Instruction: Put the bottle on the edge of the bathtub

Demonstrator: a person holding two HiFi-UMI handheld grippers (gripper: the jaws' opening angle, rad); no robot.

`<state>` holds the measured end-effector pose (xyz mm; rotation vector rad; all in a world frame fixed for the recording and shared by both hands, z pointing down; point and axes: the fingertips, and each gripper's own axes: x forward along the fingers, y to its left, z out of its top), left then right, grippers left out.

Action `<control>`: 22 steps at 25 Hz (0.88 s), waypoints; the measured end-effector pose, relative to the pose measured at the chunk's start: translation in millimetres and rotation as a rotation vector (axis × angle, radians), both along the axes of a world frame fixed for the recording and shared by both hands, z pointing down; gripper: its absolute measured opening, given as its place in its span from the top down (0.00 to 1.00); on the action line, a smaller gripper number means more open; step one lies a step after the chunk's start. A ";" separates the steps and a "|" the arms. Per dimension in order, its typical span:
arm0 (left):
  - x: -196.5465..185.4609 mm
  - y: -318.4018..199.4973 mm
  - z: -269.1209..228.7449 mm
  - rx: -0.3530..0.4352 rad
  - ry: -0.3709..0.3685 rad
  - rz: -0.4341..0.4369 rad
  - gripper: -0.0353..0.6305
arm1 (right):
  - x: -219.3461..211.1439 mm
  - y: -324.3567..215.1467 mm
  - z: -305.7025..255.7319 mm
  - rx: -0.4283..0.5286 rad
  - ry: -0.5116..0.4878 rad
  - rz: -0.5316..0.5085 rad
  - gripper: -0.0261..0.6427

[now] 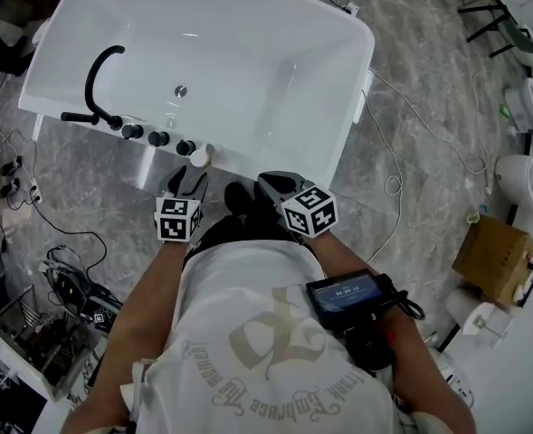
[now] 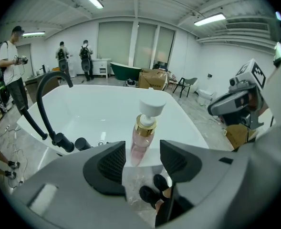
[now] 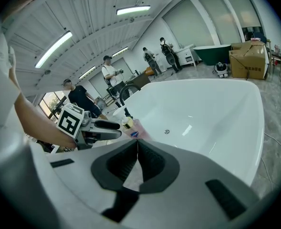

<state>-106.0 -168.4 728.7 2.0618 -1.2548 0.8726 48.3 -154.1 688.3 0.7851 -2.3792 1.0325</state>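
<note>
The white-capped pink bottle (image 2: pixel 141 138) stands upright on the white bathtub edge (image 1: pixel 275 161), right in front of your open, empty left gripper (image 2: pixel 142 152); your right gripper (image 3: pixel 137 144) is shut.

Seen from overhead, only the cap of the bottle (image 1: pixel 200 156) peeks past the left gripper (image 1: pixel 184 184); its base is hidden. The bathtub (image 1: pixel 361 39) runs off the far edge.

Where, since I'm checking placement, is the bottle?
Head view: the bottle stands on the near bathtub edge, right of the black knobs, just ahead of the left gripper.
</note>
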 end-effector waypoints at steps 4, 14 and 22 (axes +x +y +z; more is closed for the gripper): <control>-7.5 20.7 -11.2 0.017 0.021 -0.007 0.64 | -9.2 15.2 -7.1 0.014 0.001 -0.005 0.95; -6.3 58.1 -36.5 0.040 0.099 -0.030 0.77 | -16.8 27.0 -22.3 0.052 -0.001 -0.046 0.95; -13.7 78.2 -59.9 0.076 0.150 -0.074 0.85 | -25.9 21.1 -41.7 0.113 -0.017 -0.066 0.95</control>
